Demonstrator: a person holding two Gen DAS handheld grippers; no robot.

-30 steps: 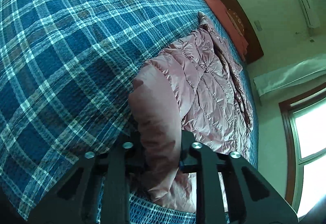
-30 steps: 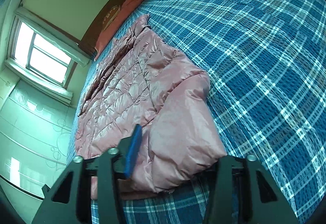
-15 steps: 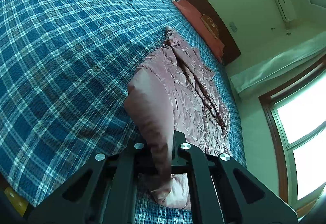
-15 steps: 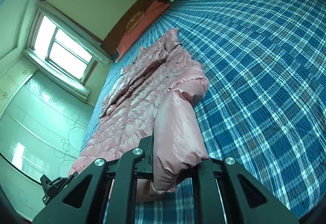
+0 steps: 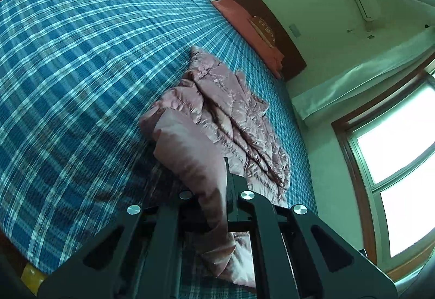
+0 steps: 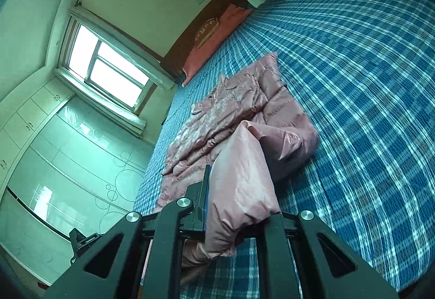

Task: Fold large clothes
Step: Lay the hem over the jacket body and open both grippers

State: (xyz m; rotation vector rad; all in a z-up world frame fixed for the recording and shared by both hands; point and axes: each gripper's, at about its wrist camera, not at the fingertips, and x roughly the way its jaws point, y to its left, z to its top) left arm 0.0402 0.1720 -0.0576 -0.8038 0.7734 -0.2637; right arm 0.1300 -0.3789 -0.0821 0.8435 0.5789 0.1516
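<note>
Bed: I look along both tools at a wide blue-and-white plaid bedspread [image 5: 81, 68].
Garment: a shiny pink quilted down jacket [image 5: 233, 119] lies crumpled on it, its near hem raised off the cover, the far end resting towards a salmon pillow [image 6: 214, 43] at the dark wooden headboard [image 5: 274, 35].
Left gripper [image 5: 214, 190]: my black jaws are clamped on a fold of the smooth pink hem, cloth spilling below them.
Right gripper [image 6: 236, 190]: jaws pinched tight on the other hem corner, fabric bunched between them.
Room: bright window [image 6: 108, 68], white wardrobe doors [image 6: 68, 157] beside it.
</note>
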